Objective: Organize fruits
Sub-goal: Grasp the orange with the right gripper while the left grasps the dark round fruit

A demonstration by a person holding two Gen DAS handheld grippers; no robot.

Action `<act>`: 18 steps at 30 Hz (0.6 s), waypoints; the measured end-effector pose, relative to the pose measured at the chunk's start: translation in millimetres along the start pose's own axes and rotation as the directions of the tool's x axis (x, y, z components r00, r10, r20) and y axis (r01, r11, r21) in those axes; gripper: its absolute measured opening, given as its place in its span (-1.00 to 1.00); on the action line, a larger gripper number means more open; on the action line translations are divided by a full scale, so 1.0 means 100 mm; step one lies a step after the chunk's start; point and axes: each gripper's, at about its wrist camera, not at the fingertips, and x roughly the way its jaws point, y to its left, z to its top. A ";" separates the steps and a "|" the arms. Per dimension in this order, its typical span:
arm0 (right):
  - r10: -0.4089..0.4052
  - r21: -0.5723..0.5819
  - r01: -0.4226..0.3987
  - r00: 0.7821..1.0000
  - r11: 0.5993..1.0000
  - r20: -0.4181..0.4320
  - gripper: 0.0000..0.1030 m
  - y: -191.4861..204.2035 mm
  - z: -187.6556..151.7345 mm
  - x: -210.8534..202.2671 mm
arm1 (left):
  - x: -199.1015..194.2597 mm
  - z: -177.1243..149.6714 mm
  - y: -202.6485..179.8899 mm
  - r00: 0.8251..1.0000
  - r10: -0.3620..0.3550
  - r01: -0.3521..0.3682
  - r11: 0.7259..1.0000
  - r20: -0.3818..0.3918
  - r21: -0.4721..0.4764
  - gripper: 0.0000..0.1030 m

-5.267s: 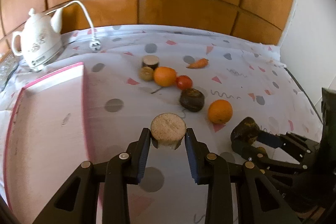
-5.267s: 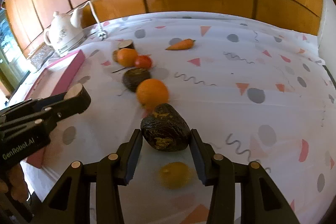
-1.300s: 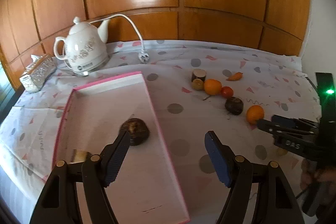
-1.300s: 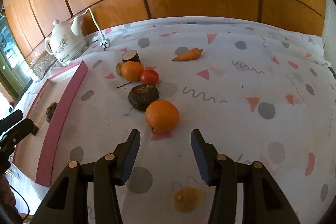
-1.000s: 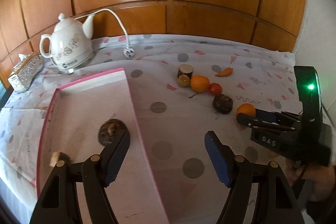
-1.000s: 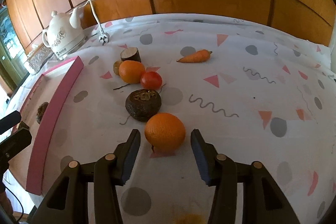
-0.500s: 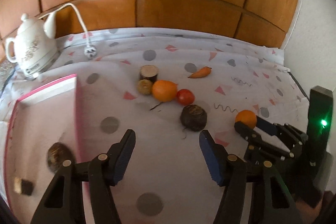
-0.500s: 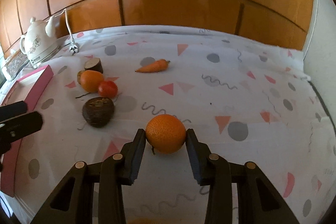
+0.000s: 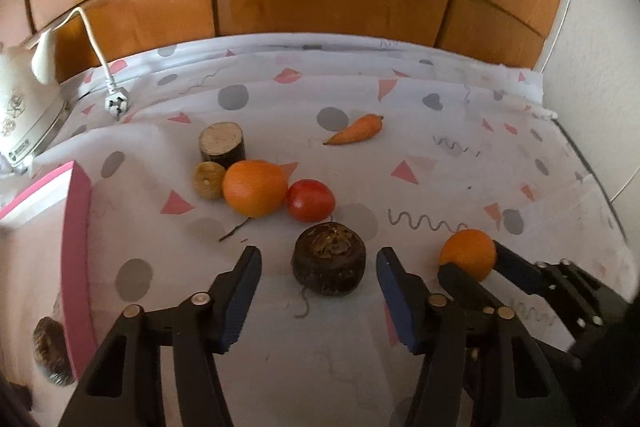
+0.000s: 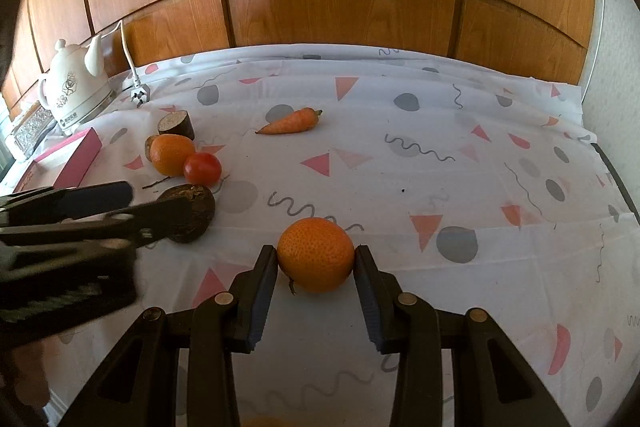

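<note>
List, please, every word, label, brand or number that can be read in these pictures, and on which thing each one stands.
None can be read.
White kettle: a small dark mark on its base, too small and blurred to read, in both views.
Pink tray, tablecloth and fruits: no text; the cloth bears only shapes and squiggles.

glossy wood panelling [image 10: 340, 15] (varnished), matt printed tablecloth [image 10: 460, 187].

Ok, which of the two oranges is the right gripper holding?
The lone orange between the right gripper pads; the other orange touches the tomato.
</note>
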 end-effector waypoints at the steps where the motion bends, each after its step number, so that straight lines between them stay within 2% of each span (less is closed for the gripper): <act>1: 0.001 0.001 -0.001 1.000 1.000 0.000 -0.23 0.00 0.00 0.00 | 0.05 0.00 -0.01 1.000 0.001 -0.001 1.000 -0.009 0.000 0.01; 4: 0.006 0.007 -0.006 1.000 1.000 0.003 -0.23 -0.01 -0.01 -0.01 | 0.16 0.00 -0.03 1.000 -0.010 0.009 1.000 -0.028 -0.007 -0.17; 6: 0.013 0.013 -0.013 1.000 1.000 0.003 -0.22 -0.02 -0.01 0.00 | 0.15 -0.02 -0.06 1.000 -0.001 0.001 1.000 -0.007 0.005 -0.19; 10: 0.033 0.015 -0.033 0.999 0.999 -0.009 -0.23 -0.03 -0.01 0.01 | 0.02 -0.13 0.03 1.000 -0.012 0.013 0.999 0.020 -0.050 -0.20; 13: 0.043 0.026 -0.042 0.999 0.999 -0.027 -0.23 -0.04 -0.01 0.05 | -0.05 -0.28 0.09 0.998 0.039 -0.036 0.997 0.043 -0.069 -0.20; 18: 0.054 0.035 -0.053 0.998 0.998 -0.026 -0.24 -0.05 -0.02 0.06 | 0.01 -0.32 0.08 0.997 0.051 -0.048 0.997 0.050 -0.058 -0.19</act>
